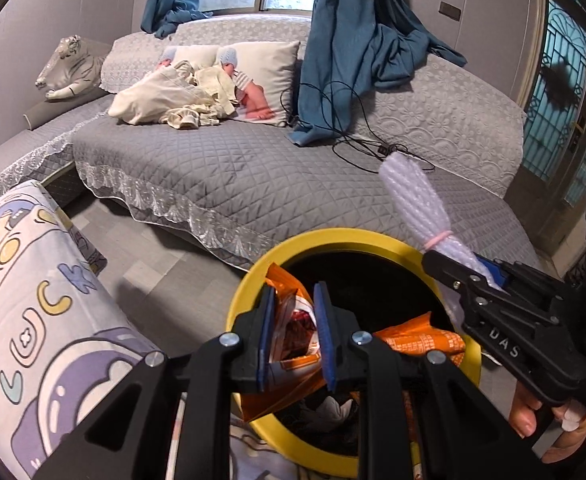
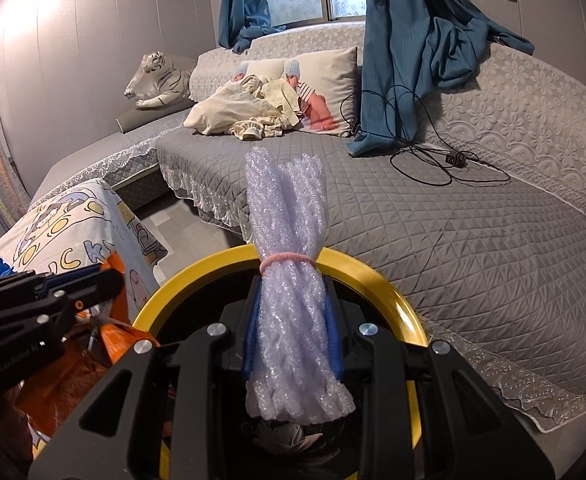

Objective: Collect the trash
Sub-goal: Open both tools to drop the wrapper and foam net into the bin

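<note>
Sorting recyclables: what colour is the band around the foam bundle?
Pink band on the white foam bundle; clearest in the right wrist view.

Yellow bin [image 2: 373, 276] partly hidden

Its near rim, lower centre, sits behind the right gripper [image 2: 293, 344]; contents too dark to identify.

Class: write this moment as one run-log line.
left claw: shut on wrapper | right claw: shut on foam bundle | both over yellow bin
</note>
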{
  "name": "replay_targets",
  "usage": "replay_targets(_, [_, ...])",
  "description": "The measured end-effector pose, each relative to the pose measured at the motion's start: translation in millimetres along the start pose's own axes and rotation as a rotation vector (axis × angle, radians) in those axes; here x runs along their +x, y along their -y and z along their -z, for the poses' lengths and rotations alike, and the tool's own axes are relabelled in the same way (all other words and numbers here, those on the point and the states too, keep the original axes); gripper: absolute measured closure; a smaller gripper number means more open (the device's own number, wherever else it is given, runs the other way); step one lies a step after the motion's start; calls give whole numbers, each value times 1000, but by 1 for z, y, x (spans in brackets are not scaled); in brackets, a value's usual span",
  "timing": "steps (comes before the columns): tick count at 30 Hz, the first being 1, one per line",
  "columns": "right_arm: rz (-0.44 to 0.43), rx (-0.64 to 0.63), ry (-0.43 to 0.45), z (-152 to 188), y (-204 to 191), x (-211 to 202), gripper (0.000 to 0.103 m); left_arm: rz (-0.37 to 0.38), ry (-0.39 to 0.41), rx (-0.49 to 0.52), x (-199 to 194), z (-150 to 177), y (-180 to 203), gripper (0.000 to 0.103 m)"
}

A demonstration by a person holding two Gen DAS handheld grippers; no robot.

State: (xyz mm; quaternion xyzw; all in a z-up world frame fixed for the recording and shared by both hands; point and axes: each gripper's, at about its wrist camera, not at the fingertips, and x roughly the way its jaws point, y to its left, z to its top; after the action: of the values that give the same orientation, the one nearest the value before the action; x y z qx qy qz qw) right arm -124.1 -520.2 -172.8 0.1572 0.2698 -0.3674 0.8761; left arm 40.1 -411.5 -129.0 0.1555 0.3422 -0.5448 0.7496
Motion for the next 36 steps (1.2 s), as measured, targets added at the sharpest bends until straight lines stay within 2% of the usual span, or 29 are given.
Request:
replay_targets(16, [20, 37, -23, 2, 12, 6, 75, 41, -36, -13, 12, 2, 6, 83])
replay_targets(21, [28, 45, -20, 2, 15, 6, 74, 80, -42, -40, 13, 1, 3, 82])
replay_targets(22, [33, 47, -19, 2, 15, 5, 71, 78, -43, -43, 13, 1, 2, 80])
replay_targets(24, [37, 55, -20, 1, 17, 5, 66, 70, -39, -52, 12, 2, 0, 68])
replay_targets(26, [40, 62, -21, 0, 19, 5, 61, 70, -34, -65, 10, 2, -4, 65])
replay_targets(29, [50, 75, -20, 0, 22, 3, 57, 56, -22, -77, 3, 3, -11, 55])
replay_targets(36, [43, 78, -5, -5, 21, -6, 57, 4, 19, -110, -25, 2, -39, 55])
